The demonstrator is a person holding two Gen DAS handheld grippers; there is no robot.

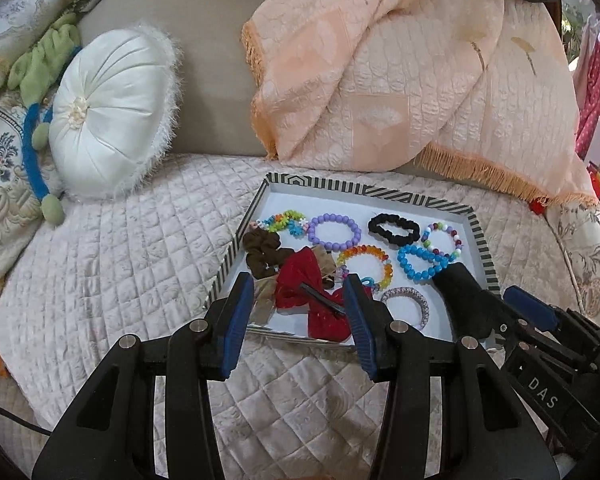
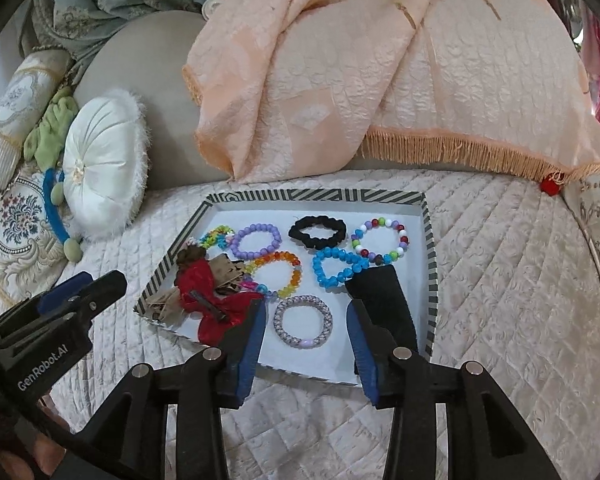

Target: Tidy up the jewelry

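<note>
A striped-rim tray [image 1: 482,236] [image 2: 431,248] lies on the quilted bed and holds several bead bracelets, scrunchies and bows. In it are a purple bracelet [image 1: 334,232] [image 2: 258,240], a black scrunchie [image 1: 394,230] [image 2: 318,232], a blue bracelet [image 1: 420,262] [image 2: 338,266], a red bow [image 1: 312,296] [image 2: 214,304] and a silvery bracelet [image 1: 410,304] [image 2: 303,322]. My left gripper [image 1: 300,304] is open, over the tray's near edge above the red bow. My right gripper [image 2: 307,328] is open around the silvery bracelet. A black fabric piece [image 2: 382,300] lies by the right finger.
A round white cushion [image 1: 108,116] [image 2: 102,168] and a green-and-blue plush toy [image 1: 40,80] sit at the left. A peach fringed blanket [image 1: 400,72] [image 2: 380,72] drapes over the headboard behind the tray. Quilted bedcover [image 1: 120,260] surrounds the tray.
</note>
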